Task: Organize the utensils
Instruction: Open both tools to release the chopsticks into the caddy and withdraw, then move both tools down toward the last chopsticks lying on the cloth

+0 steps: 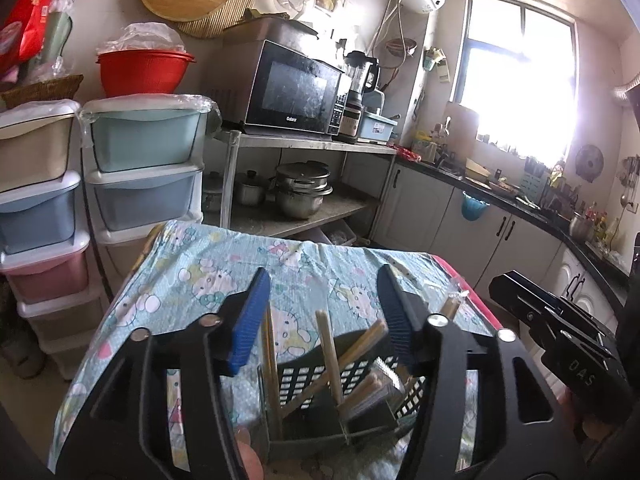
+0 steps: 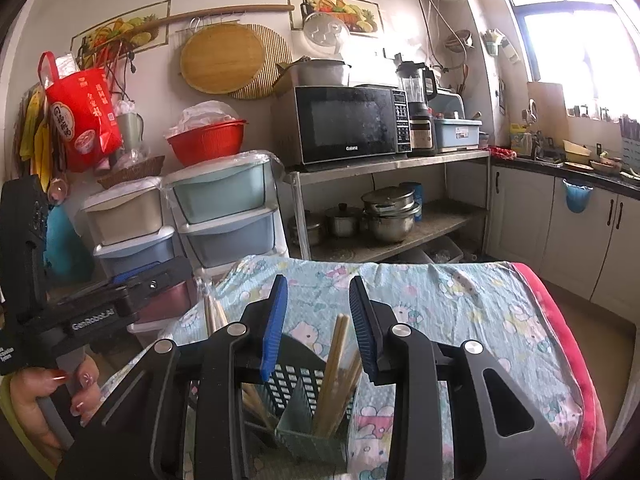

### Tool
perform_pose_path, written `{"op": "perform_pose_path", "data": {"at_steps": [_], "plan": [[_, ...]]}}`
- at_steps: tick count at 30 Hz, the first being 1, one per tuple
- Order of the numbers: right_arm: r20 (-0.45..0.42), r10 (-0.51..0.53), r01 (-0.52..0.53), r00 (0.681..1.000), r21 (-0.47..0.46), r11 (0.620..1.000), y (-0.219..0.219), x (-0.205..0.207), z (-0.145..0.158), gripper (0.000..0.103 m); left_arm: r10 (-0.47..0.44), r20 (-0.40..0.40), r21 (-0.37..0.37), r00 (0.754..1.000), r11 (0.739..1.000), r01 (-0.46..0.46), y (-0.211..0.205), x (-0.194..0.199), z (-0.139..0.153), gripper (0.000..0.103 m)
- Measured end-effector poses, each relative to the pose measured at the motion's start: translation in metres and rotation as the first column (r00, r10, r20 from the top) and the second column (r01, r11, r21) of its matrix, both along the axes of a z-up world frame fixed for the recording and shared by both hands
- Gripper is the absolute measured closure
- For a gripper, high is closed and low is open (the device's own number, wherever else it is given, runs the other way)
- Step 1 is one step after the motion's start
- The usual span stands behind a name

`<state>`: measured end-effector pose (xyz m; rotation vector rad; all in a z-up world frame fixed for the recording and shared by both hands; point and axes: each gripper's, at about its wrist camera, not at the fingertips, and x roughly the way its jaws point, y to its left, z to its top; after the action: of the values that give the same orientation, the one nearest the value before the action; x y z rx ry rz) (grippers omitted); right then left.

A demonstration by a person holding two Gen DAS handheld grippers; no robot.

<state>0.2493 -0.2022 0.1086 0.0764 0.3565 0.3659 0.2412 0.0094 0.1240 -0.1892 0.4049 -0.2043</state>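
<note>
A dark green perforated utensil holder (image 1: 320,384) stands on the table's cartoon-print cloth (image 1: 200,280), holding several wooden chopsticks (image 1: 328,356) that lean in its compartments. My left gripper (image 1: 322,284) is open and empty, its blue pads above and on either side of the holder. In the right wrist view the same holder (image 2: 298,396) with chopsticks (image 2: 334,364) sits below my right gripper (image 2: 318,292), which is also open and empty. More chopsticks in a clear wrapper (image 2: 212,312) lie at the table's left edge. The other gripper shows at each view's side.
Stacked plastic drawers (image 1: 144,176) stand left of the table. A steel rack with a microwave (image 1: 296,88) and pots (image 1: 300,192) is behind. Kitchen counter and cabinets (image 1: 480,220) run along the right. A red blanket edge (image 2: 560,320) borders the cloth.
</note>
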Motion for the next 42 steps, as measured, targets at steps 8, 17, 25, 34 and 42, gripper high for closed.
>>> {"op": "perform_pose_path", "data": {"at_steps": [8,17,25,34,42], "plan": [[-0.035,-0.006,0.006,0.999,0.003,1.0,-0.008,-0.015,-0.011,0.063,-0.013,-0.016,-0.026,1.0,1.0,0.012,0.006,-0.018,-0.004,0.028],[-0.069,-0.001,0.001,0.998,-0.004,1.0,-0.013,-0.033,-0.022,0.056,-0.041,-0.026,-0.035,0.999,0.999,0.04,0.005,-0.04,-0.012,0.014],[-0.117,0.011,-0.013,0.993,-0.017,1.0,-0.013,-0.048,-0.038,0.049,-0.067,-0.047,-0.019,0.997,0.998,0.066,-0.002,-0.056,-0.024,0.011],[-0.145,0.026,-0.031,0.989,-0.036,0.999,-0.013,-0.065,-0.052,0.047,-0.075,-0.086,-0.022,0.994,0.997,0.073,-0.006,-0.068,-0.042,0.011],[-0.164,0.024,-0.032,0.986,-0.046,0.998,-0.018,-0.073,-0.061,0.047,-0.088,-0.126,-0.019,0.988,0.996,0.086,-0.01,-0.075,-0.057,0.011]]}}
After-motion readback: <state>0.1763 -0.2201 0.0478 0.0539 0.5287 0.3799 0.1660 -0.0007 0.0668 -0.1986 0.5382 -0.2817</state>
